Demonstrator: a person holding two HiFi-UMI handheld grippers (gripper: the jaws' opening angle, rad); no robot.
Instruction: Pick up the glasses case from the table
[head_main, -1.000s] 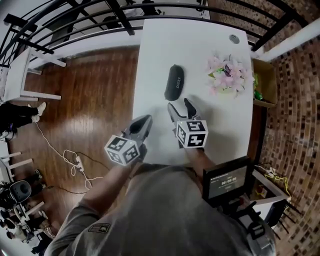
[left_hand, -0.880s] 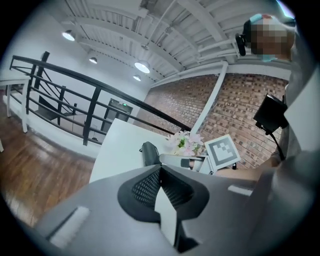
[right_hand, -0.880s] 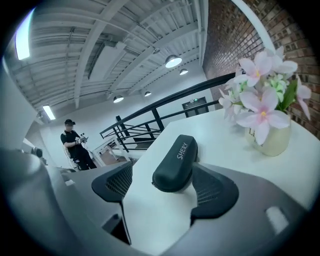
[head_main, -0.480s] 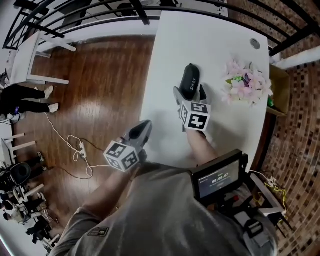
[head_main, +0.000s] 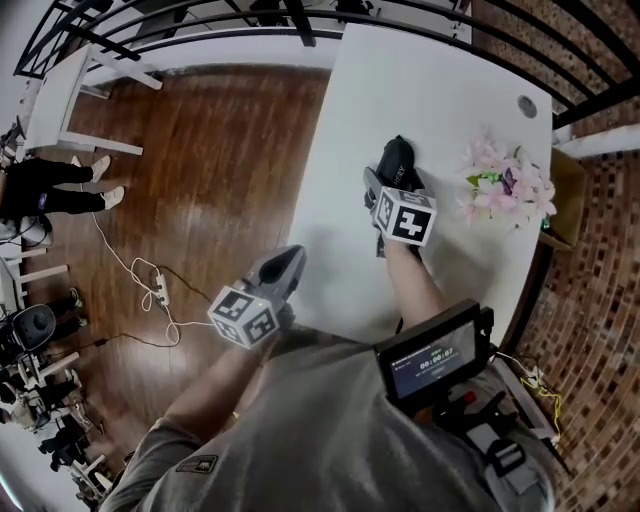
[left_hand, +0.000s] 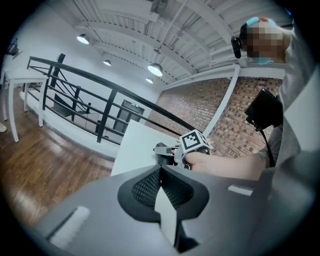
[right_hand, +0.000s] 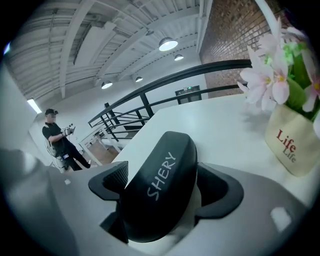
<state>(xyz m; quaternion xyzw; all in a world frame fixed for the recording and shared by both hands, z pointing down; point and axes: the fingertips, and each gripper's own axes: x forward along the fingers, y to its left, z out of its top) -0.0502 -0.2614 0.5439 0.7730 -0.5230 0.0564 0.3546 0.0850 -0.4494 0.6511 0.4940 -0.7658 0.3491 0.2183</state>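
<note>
Right gripper (right_hand: 161, 187): jaws apart, straddling glasses case (head_main: 398, 158) on bench (head_main: 420, 70) | case long axis: 12–6 o'clock, along the jaws | left gripper (left_hand: 159, 192): jaws together, empty, farther off at 7 o'clock

The white counter (head_main: 440, 80) carried a black glasses case (head_main: 398, 158) between the right tool's (head_main: 395, 180) parted jaws, and a potted pink flower (head_main: 505, 190) near that tool's right.

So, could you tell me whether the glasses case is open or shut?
Shut: the glasses case shows one smooth unbroken shell, no gap visible.
</note>
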